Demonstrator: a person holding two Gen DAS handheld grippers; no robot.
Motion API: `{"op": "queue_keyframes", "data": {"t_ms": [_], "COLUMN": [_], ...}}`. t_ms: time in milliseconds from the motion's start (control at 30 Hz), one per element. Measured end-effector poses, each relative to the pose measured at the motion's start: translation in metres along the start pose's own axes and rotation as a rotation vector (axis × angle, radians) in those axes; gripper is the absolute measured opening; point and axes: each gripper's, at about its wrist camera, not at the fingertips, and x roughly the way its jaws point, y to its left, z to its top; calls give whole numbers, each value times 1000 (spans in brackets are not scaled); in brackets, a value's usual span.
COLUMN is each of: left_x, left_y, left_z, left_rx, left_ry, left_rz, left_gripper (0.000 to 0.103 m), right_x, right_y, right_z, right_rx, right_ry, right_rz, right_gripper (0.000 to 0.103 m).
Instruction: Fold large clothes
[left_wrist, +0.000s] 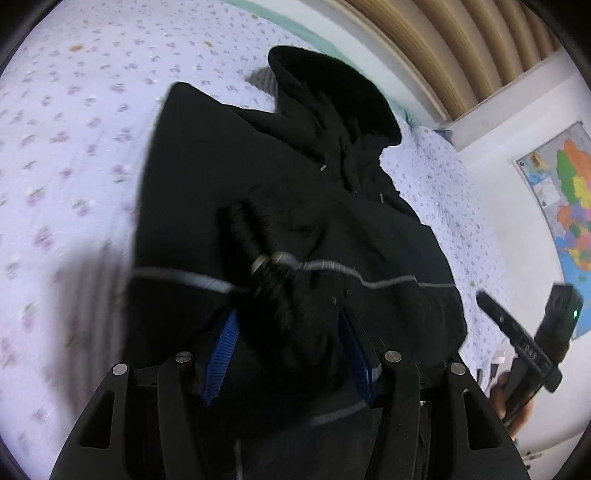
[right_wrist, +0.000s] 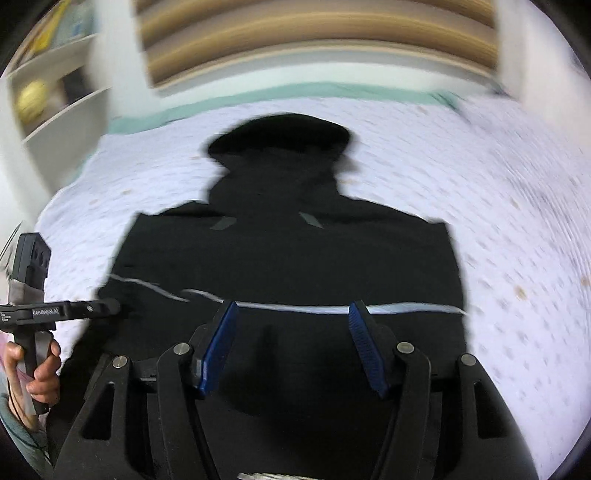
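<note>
With both grippers poised over the black hooded jacket (right_wrist: 280, 258) on the bed (right_wrist: 517, 240), the step in hand looks like taking a fresh hold for the next fold, and it will go best if each pair of jaws bites the dark cloth at matching points on the two sides, so that the fold comes out straight and the pale stripe (right_wrist: 303, 307) stays level. The left gripper (left_wrist: 288, 354) has its jaws parted fairly wide, with bunched cloth and a cuffed sleeve (left_wrist: 255, 254) lying between and just ahead of them; whether the pads press on it I cannot tell. The right gripper (right_wrist: 291, 347) also stands with jaws well apart and empty, the jacket's lower body spread beneath them, its stripe just past their tips and its hood (right_wrist: 280, 136) far ahead.
</note>
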Motion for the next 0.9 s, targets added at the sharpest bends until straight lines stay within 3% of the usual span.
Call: {"op": "queue_keyframes", "data": {"t_ms": [33,67,100,167,267,333,400,467,500,600,667,733,833,900], "left_x": [5,7,6,-6,-44,-58,-54,-26,-10,-7,-22,-48,-89,-107], "left_y": [-6,-10,-15,-21,-17,0,24,58,72,85,73,52,23,0], "left_z": [3,5,7,9,8,10,11,10,5,-2,-3,-6,-12,-10], "left_rx": [12,18,36,70,80,40,-19,-119,-171,-214,-158,-57,65,116], "left_ry": [-17,-34,-64,-137,-249,-266,-240,-111,-54,-59,-81,-136,-259,-315], "left_rz": [23,46,62,48,-70,-110,-100,-57,-74,-158,-113,1,128,125], "left_gripper": [57,49,20,20,20,20,20,20,20,22,24,27,34,51], "right_x": [1,2,4,5,13,24,36,51,58,78,77,65,29,7], "right_y": [-14,-24,-35,-50,-58,-61,-58,-56,-55,-58,-64,-67,-73,-73], "right_z": [-4,-8,-12,-15,-15,-14,-15,-19,-23,-32,-30,-26,-24,-22], "right_rx": [19,31,38,45,45,44,47,45,37,30,40,44,71,93], "right_ry": [8,15,24,35,44,56,72,82,93,125,137,142,60,4], "right_rz": [-16,-34,-55,-84,-108,-127,-144,-163,-191,-223,-204,-176,-106,-68], "right_gripper": [65,65,65,65,65,65,65,65,67,68,68,68,68,68]}}
